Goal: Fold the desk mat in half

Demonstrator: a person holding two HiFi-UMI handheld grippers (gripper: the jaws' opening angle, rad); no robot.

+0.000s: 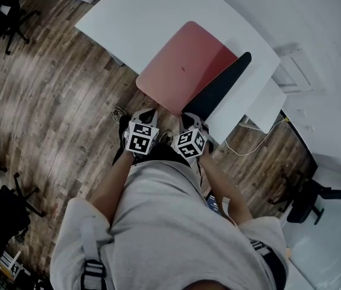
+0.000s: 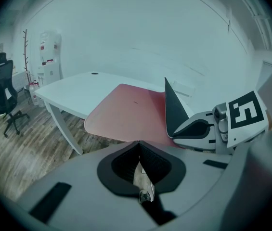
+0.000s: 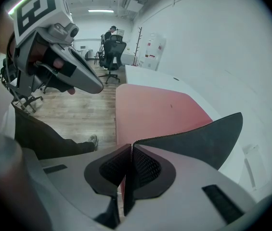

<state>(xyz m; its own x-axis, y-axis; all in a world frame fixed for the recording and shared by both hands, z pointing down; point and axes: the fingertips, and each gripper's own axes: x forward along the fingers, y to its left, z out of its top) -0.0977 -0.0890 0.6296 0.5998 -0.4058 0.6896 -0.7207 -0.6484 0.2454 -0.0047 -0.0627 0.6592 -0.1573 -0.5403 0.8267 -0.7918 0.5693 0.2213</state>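
1. Here, a red mat (image 1: 185, 65) lies on a white table (image 1: 140, 17), and its near edge juts out past the table's rim towards the person.
2. The left part of the mat lies flat, red side up. The right part is lifted and curls over, showing its dark underside (image 1: 218, 89).
3. The right gripper (image 3: 132, 148) is clamped on the mat's near right edge. In the right gripper view, the stitched edge runs straight down between the closed pads, and the dark underside rises away to the right.
4. The left gripper (image 2: 138, 143) has its jaws drawn together. In the left gripper view, the tips meet on the mat's near edge in a thin pinch, with wood floor showing through the slit behind them.
5. In the head view, both grippers sit side by side at the near edge, just apart, and their marker cubes face the camera.
6. Each gripper view shows the other gripper close by: the right one beside the raised flap, the left one up over the floor.
7. The person wears a grey shirt (image 1: 164, 222) and stands on wood floor (image 1: 55, 95) at the table's near side.
8. Black chairs (image 1: 1, 11) stand well away from the table.
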